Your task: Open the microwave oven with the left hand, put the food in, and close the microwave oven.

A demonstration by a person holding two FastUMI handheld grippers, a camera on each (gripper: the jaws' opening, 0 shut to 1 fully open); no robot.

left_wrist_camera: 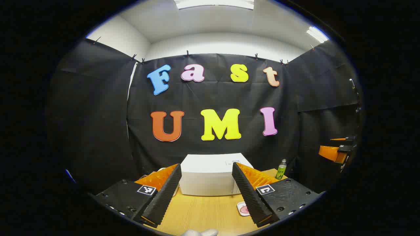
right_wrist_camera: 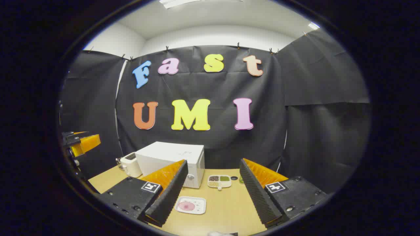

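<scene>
Open right tool (right_wrist_camera: 213, 193) above food plate (right_wrist_camera: 190, 205); toaster (right_wrist_camera: 130, 165) flanks microwave (right_wrist_camera: 172, 158).

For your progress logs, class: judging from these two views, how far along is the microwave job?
Nothing looks done yet. The white microwave stands on the wooden table with its door shut. In hand: nothing; the left gripper and right gripper are both open and empty. The plate of food lies in front of the microwave. Opening, loading and closing all remain.

White microwave oven (right_wrist_camera: 170, 159) at table's back, door shut, white plate of pink food (right_wrist_camera: 190, 205) lying before it
</scene>
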